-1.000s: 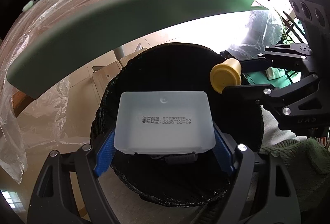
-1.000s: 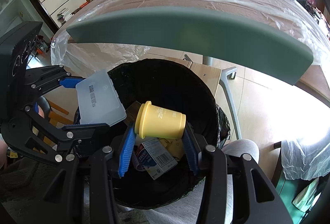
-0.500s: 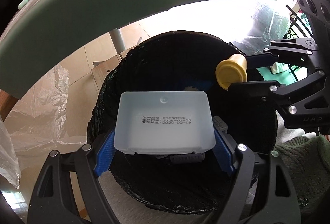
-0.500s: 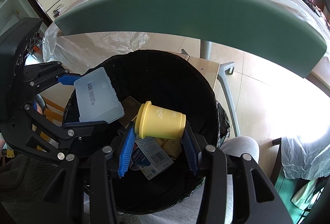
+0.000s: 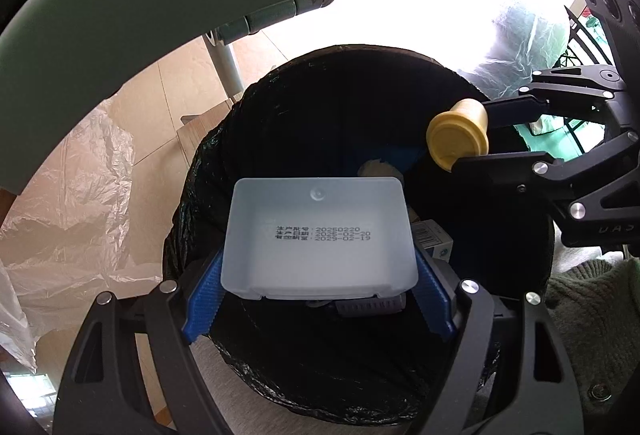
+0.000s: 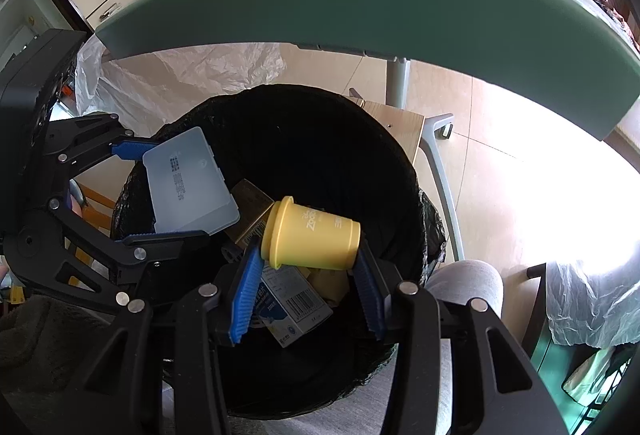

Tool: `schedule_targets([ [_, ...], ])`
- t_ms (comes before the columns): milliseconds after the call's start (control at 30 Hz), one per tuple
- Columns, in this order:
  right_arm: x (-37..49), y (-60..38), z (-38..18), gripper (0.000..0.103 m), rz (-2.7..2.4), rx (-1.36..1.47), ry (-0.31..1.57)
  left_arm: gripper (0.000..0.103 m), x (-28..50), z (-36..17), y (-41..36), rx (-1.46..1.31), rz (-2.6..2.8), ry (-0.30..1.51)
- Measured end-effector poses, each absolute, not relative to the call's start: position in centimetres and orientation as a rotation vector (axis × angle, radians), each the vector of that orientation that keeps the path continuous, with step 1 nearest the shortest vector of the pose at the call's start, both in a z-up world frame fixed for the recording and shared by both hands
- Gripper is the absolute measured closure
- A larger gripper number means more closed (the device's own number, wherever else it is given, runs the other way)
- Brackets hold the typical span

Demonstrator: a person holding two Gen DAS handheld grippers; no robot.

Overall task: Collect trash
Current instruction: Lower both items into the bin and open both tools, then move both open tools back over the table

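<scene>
Black liner plastic covers the trash bin (image 6: 400, 163), and I take that bin as my landmark, working from its left side to its right as my right wrist camera shows it.

Over the bin's left rim I have my left tool (image 6: 176, 191) closed on a frosted plastic box (image 6: 188, 187). Its blue pads (image 5: 202, 299) press the box's two short ends, so the jaws stand fairly wide apart. Printed date lines show on the box's face. The box hangs above the bin's mouth, tilted, clear of the litter below.

Just right of that, over the middle of the bin, my right tool (image 6: 308, 275) grips a yellow cup (image 6: 312, 235) lying on its side, rim to the left and base to the right, with one blue pad at each end. The cup sits above the opening, not yet among the litter.

Inside the bin, beneath the cup, lie a blue and white carton (image 6: 292, 303) with a barcode, a brown box (image 6: 250, 207) and some pale yellow scraps.

Behind the bin, the green edge of the bench (image 6: 360, 3) arches across, wrapped in clear plastic sheet. Further right of the bin, a grey bench leg (image 6: 440, 171) stands on the tiled floor (image 6: 500, 195).
</scene>
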State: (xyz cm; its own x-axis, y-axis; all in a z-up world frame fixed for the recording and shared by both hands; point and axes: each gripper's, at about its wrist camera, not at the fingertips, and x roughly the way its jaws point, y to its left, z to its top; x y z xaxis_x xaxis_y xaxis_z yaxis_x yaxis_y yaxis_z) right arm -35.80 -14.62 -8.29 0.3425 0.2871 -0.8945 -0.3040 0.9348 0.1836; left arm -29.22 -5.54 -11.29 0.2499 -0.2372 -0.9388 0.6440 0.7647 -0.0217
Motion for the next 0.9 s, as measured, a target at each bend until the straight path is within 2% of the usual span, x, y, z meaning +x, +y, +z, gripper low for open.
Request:
schedule_targets([
  [200,-36.0,-14.7,-8.1,0.056,0.398,-0.004,1.153,0.020,-29.2,-11.3,-5.3,0.399,-0.659,1.153],
  [267,-36.1,-15.0,-7.8,0.033,0.390,0.021,1.142,0.018,-29.2,-10.9,-5.2,0.383,-0.663,1.133],
  [300,-36.1,-15.2,-7.6,0.032,0.392,0.039,1.136,0.015,-29.2,-10.7,-5.0,0.370,-0.668,1.131],
  [400,-36.2,-15.3,-7.1,0.032,0.387,0.036,1.120,0.009,-28.9,-10.4,-4.7,0.347,-0.667,1.117],
  [600,-36.3,-15.6,-6.3,0.031,0.391,0.043,1.096,0.004,-29.1,-10.0,-4.9,0.373,-0.648,1.088],
  [900,-37.1,-16.2,-3.4,0.031,0.399,0.050,1.044,0.004,-29.6,-7.2,-4.3,0.326,-0.633,1.045],
])
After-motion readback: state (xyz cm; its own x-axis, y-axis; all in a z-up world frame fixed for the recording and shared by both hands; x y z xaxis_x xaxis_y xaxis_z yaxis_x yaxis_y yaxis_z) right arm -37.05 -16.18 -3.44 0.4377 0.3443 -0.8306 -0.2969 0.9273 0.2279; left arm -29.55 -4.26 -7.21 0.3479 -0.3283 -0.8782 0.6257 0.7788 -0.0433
